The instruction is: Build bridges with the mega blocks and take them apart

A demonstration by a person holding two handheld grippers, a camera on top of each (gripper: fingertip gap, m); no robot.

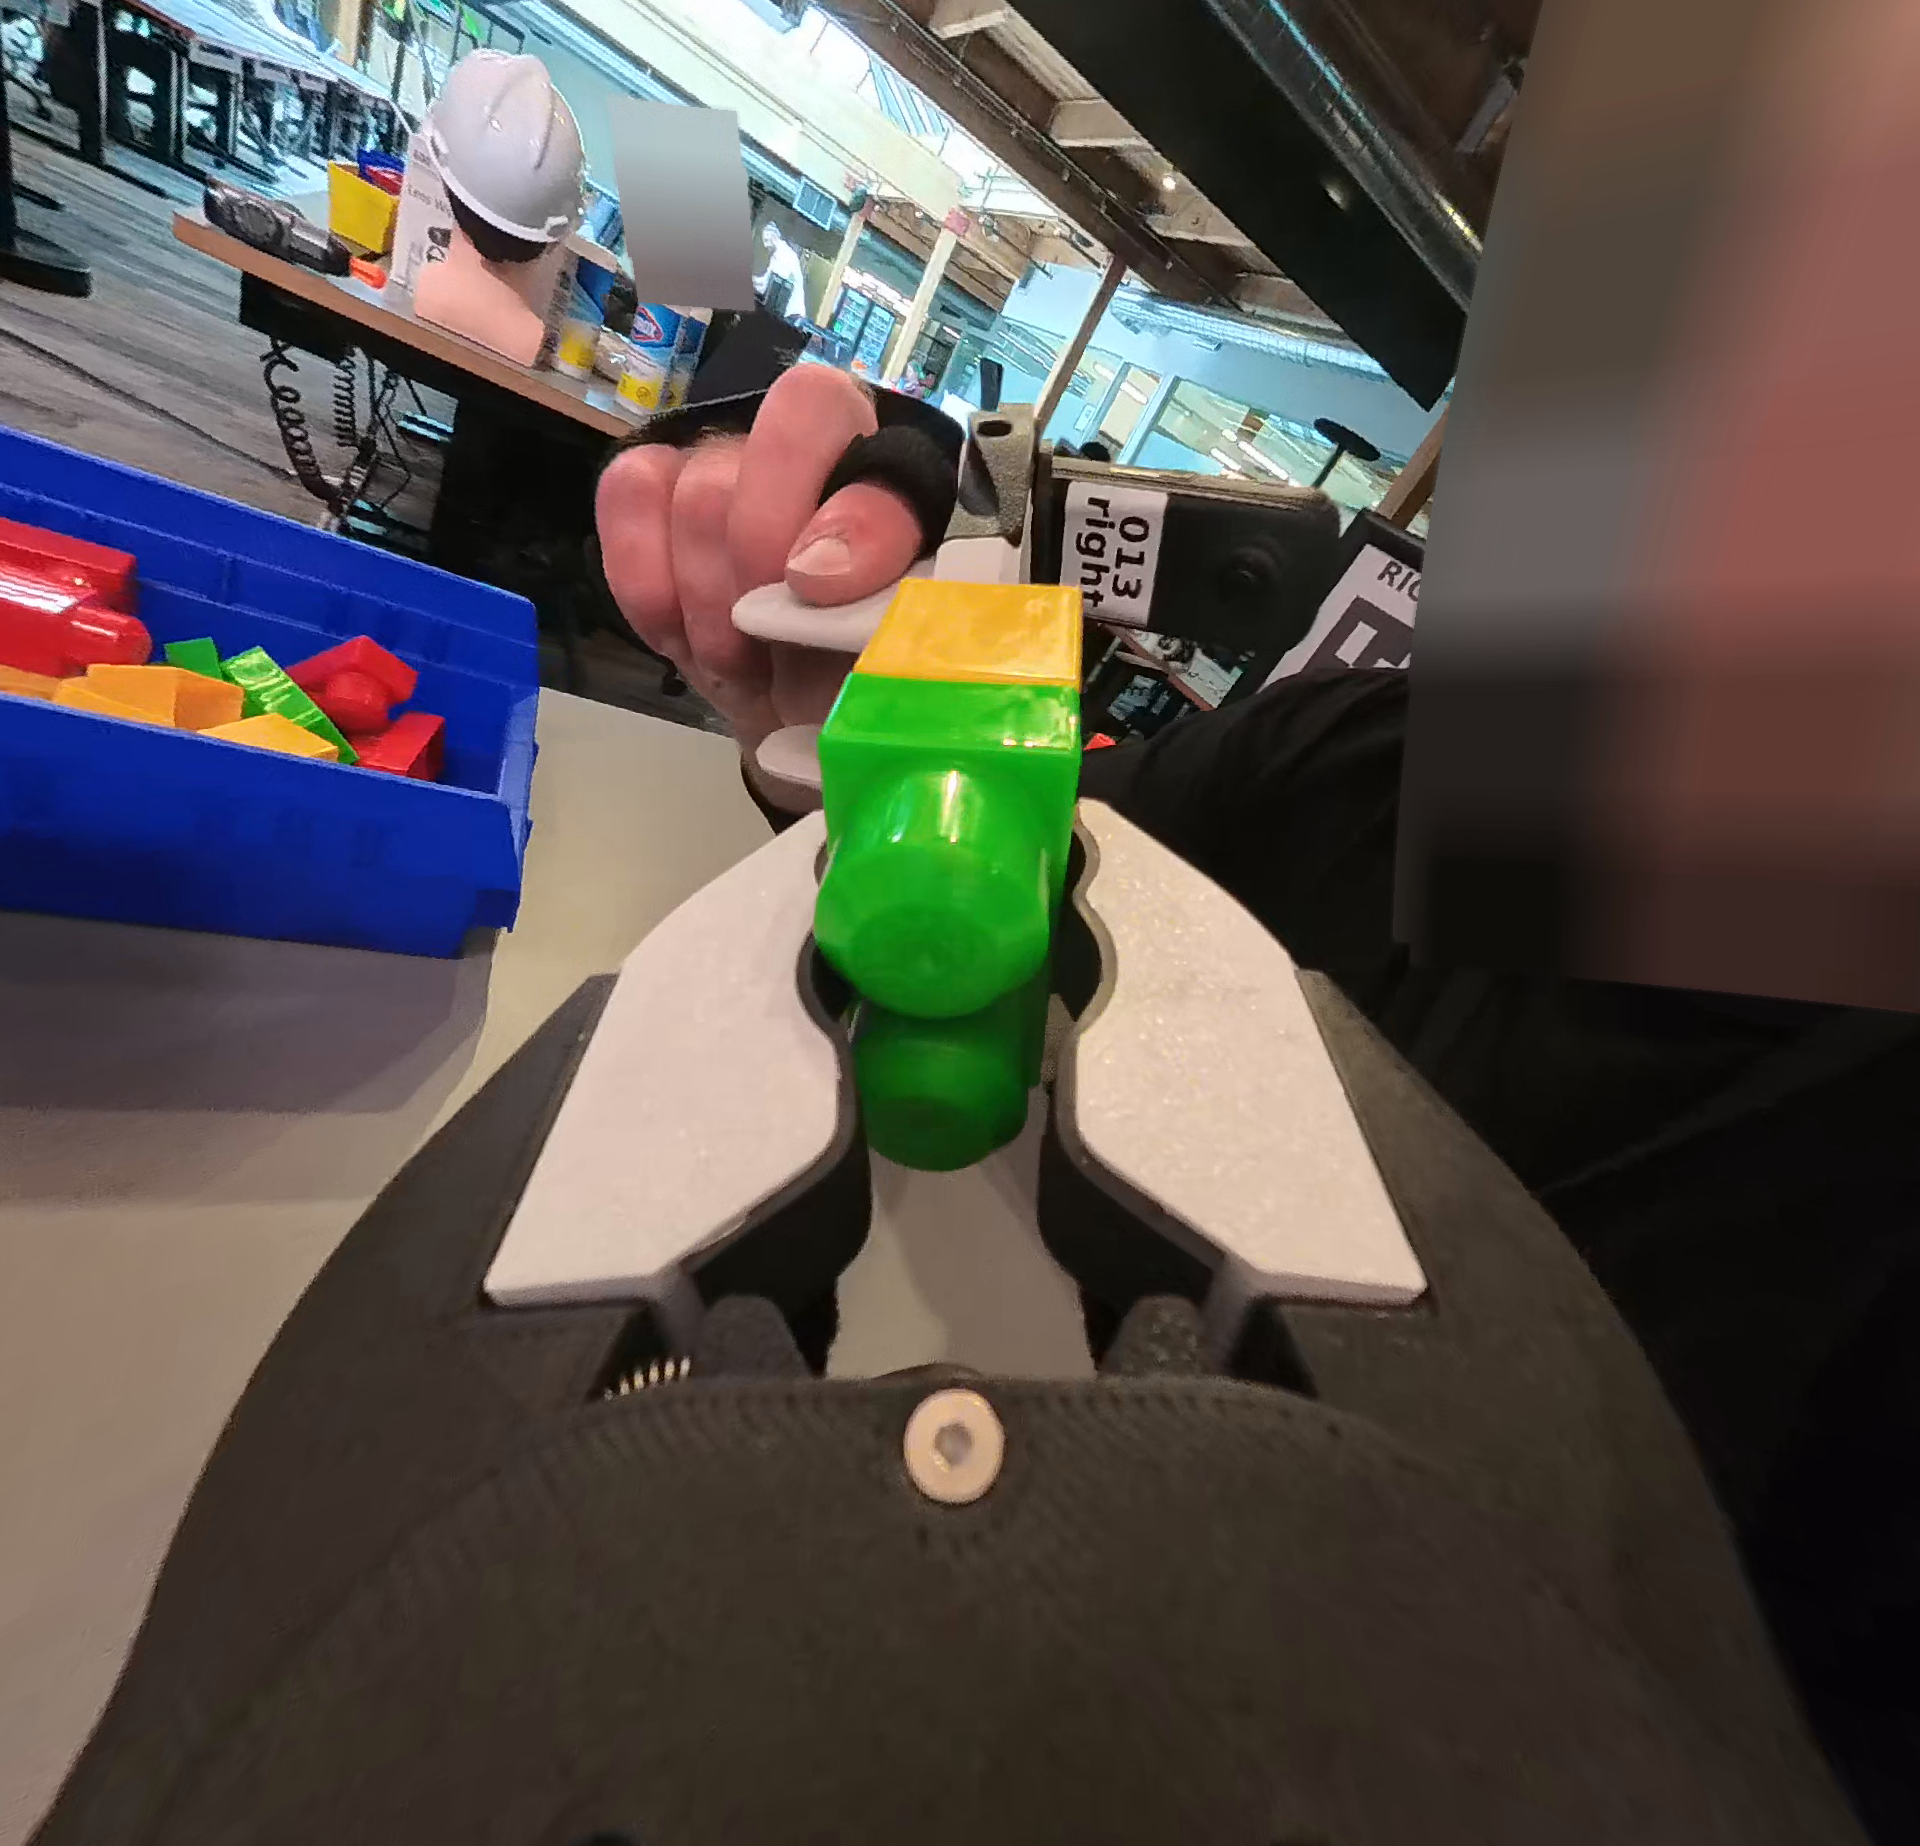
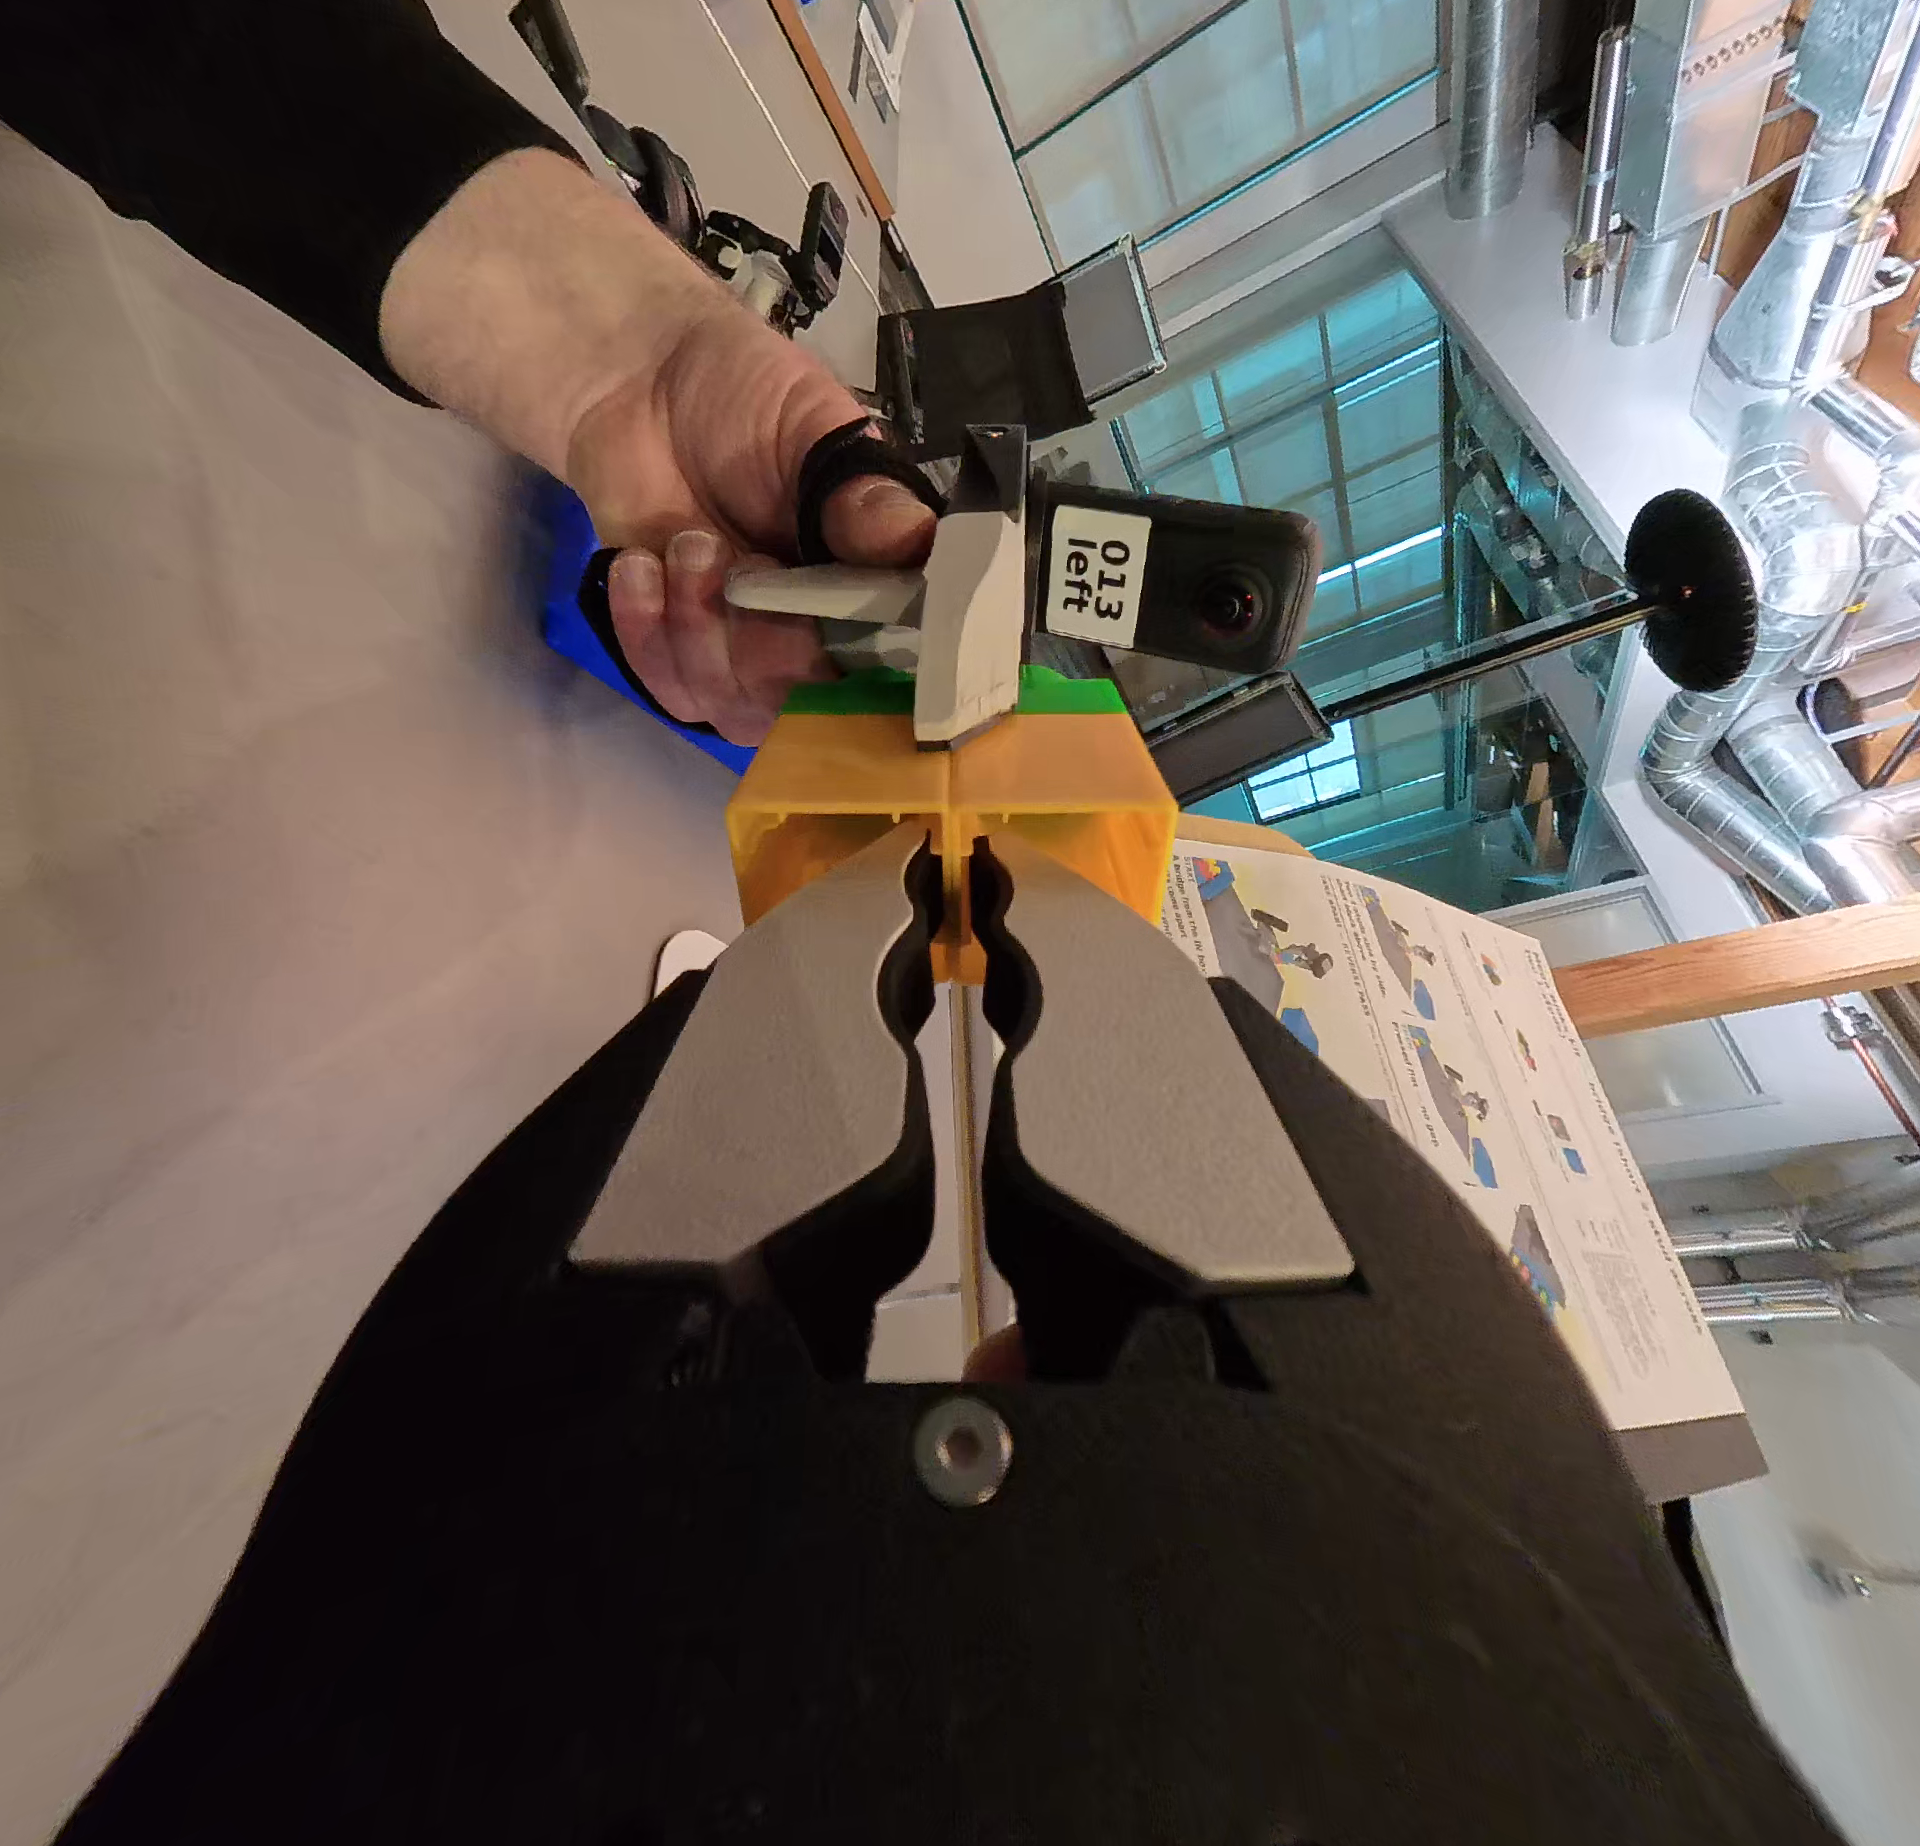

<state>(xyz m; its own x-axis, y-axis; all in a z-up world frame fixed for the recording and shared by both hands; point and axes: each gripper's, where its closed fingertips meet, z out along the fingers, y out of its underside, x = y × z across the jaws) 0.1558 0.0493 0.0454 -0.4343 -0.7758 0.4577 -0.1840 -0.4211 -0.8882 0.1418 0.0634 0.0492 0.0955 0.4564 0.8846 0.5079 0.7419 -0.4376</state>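
Left gripper (image 1: 940, 923) clamped on green block (image 1: 951, 757); right gripper (image 2: 951, 897) pinching inner rib of joined orange block (image 2: 951, 788). Both raised above table (image 1: 260, 1225).

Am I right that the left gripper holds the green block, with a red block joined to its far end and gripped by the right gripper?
Not quite: the joined block is orange, not red, as the left wrist view shows. The left gripper does hold the green block, and the right gripper pinches the orange block's inner wall.
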